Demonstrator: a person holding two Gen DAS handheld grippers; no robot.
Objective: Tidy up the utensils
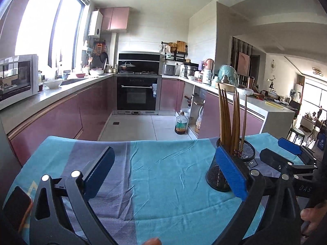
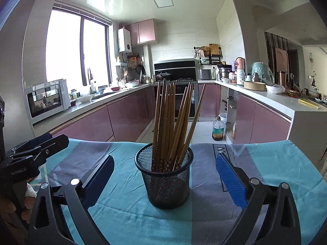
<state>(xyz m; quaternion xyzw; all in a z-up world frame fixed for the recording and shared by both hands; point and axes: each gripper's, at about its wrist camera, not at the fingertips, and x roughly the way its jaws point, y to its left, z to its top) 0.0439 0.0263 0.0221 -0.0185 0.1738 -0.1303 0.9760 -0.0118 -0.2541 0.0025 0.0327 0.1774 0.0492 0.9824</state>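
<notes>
The chopsticks (image 2: 171, 126) stand upright, fanned slightly, in the mesh holder (image 2: 164, 175) at mid-cloth, so the sorting appears complete. The right gripper (image 2: 163, 180) sits spread wide either side of the holder without touching it; the left gripper (image 1: 163, 172) is equally wide and empty. The blue tablecloth (image 2: 126, 214) carries nothing else nearby, and no obstruction blocks either tool.

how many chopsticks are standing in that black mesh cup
About 10 chopsticks, all upright in the mesh cup on the blue cloth; they overlap, so some may be hidden.
</notes>
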